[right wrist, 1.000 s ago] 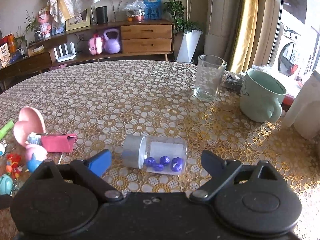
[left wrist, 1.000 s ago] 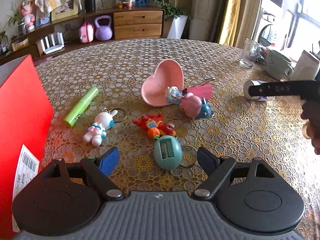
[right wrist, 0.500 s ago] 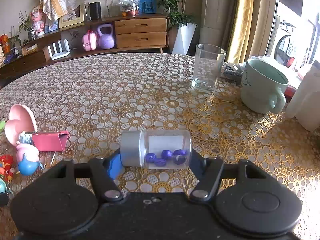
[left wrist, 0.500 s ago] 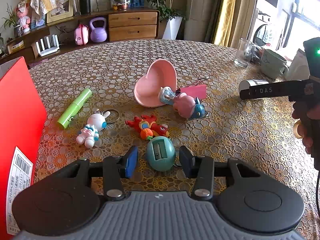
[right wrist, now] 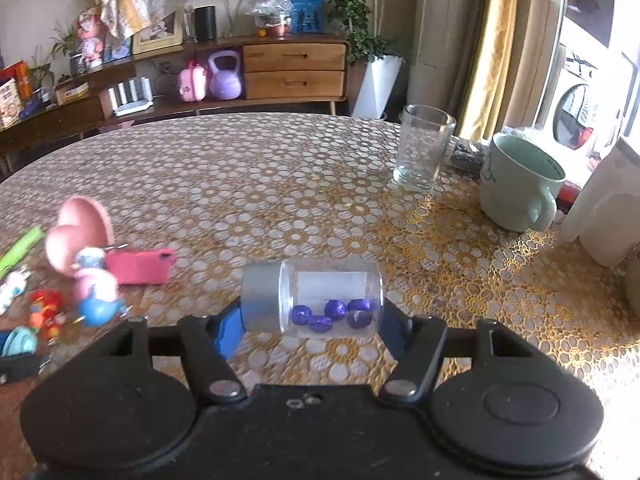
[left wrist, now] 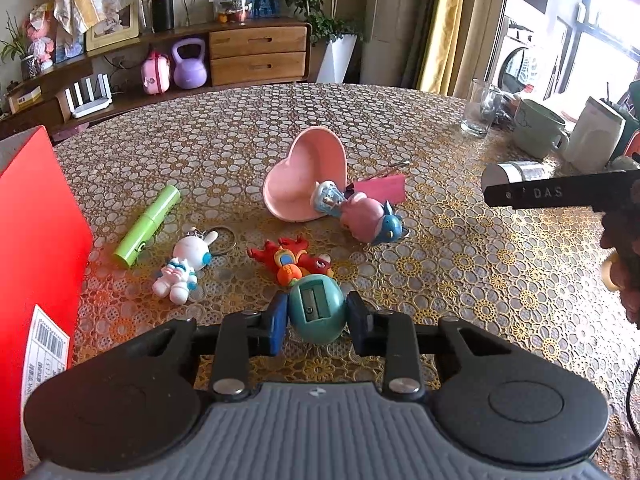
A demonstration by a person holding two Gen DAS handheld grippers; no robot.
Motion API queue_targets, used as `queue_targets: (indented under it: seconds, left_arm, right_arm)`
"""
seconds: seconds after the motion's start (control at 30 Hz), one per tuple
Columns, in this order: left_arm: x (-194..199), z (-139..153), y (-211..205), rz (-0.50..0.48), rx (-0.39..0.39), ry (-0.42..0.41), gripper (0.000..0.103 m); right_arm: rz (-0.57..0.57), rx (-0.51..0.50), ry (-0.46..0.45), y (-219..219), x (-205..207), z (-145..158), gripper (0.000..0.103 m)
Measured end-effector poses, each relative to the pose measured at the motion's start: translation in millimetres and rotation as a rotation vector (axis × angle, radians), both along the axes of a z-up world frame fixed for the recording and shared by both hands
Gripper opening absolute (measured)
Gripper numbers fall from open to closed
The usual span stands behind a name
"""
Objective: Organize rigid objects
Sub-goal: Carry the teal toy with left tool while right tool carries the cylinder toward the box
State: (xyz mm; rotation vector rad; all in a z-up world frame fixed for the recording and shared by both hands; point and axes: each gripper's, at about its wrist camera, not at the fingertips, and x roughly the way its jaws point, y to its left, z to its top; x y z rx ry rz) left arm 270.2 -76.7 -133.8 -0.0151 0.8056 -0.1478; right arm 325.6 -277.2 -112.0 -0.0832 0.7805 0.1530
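Gold floral lace covers the round table (left wrist: 240, 136), with a wooden sideboard (left wrist: 256, 54) beyond its far edge. At the near left stands a red cardboard box (left wrist: 36, 240). A pink heart-shaped dish (left wrist: 308, 176) tilts mid-table, a green plastic tube (left wrist: 148, 226) lying to its left. At the far right stand a pale green mug (right wrist: 516, 184) and a clear drinking glass (right wrist: 422, 152). Nearer, the right gripper (right wrist: 312, 320) clamps a clear jar with a grey lid (right wrist: 312, 300) lying sideways, purple beads inside. The left gripper (left wrist: 318, 320) pinches a teal egg-shaped pencil sharpener (left wrist: 316, 308) between its 2 fingers, just near of a red toy figure (left wrist: 292, 258).
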Motion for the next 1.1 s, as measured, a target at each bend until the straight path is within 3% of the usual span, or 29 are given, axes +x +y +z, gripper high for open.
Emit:
queue_targets:
  seconds: [0.6, 1.1]
  left_arm:
    - [-55.0, 57.5, 25.2, 0.016, 0.009, -0.038, 0.031]
    - [-109.4, 111.1, 85.7, 0.066, 0.023, -0.066, 0.031]
  right_arm:
    - [0.18, 0.058, -0.032, 54.4, -98.8, 83.4, 0.066]
    - [0.349, 0.057, -0.072, 132.6, -165.4, 131.1, 0.066]
